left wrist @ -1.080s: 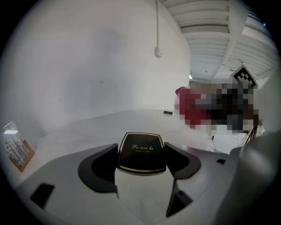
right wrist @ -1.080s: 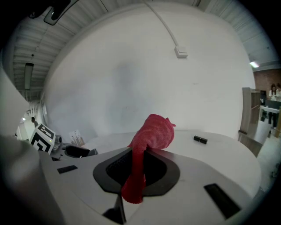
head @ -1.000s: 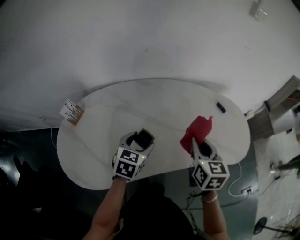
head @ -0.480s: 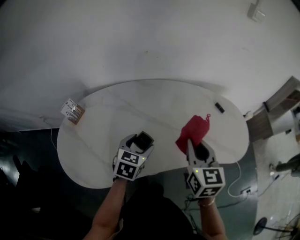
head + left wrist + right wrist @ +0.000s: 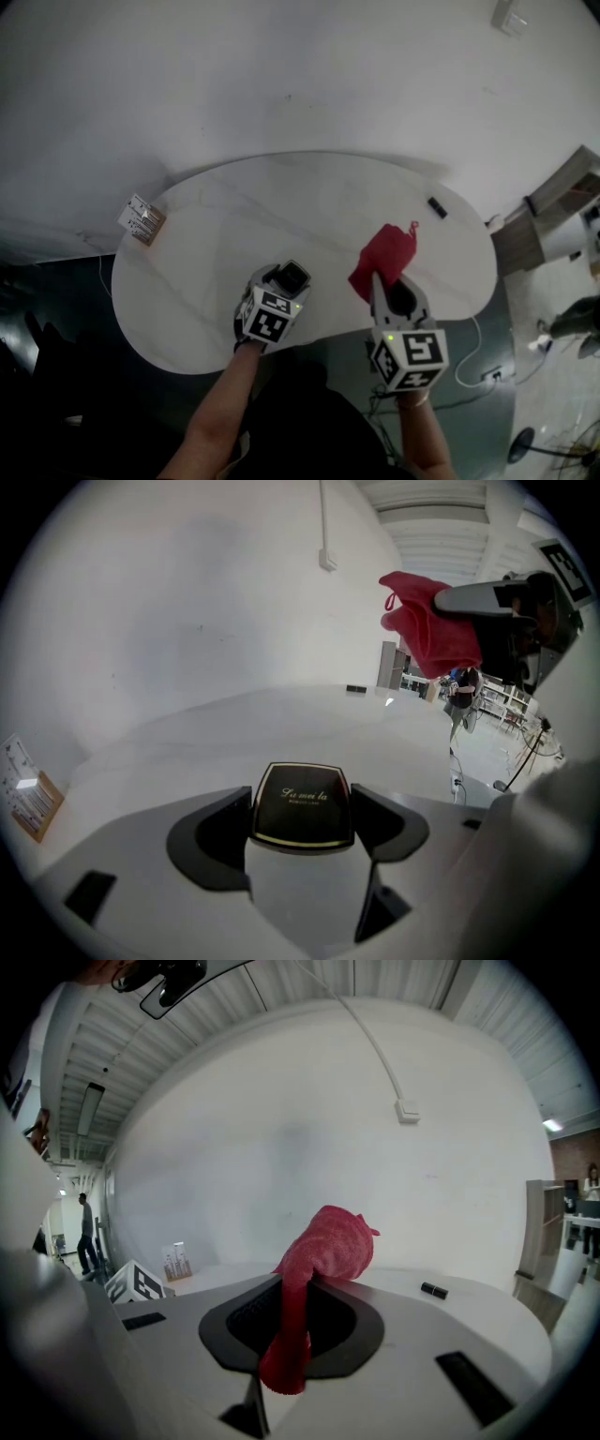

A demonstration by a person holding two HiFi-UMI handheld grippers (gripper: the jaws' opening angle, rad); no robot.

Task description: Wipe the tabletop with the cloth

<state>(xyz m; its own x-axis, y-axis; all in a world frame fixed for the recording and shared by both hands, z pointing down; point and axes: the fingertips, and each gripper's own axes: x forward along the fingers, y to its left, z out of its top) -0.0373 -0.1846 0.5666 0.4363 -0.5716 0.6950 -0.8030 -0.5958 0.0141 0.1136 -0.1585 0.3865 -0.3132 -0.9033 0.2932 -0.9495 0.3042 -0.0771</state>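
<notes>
While the right claw (image 5: 292, 1324) pinches the cloth (image 5: 330, 1246), the left claw (image 5: 302, 829) clamps a case (image 5: 302, 799).

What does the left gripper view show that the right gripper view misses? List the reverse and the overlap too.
Only the left gripper view: the black case between the left gripper's jaws. Only the right gripper view: the left gripper's marker cube and a distant person. Both: the red cloth held by the right gripper, the small black object and the white tabletop.
</notes>
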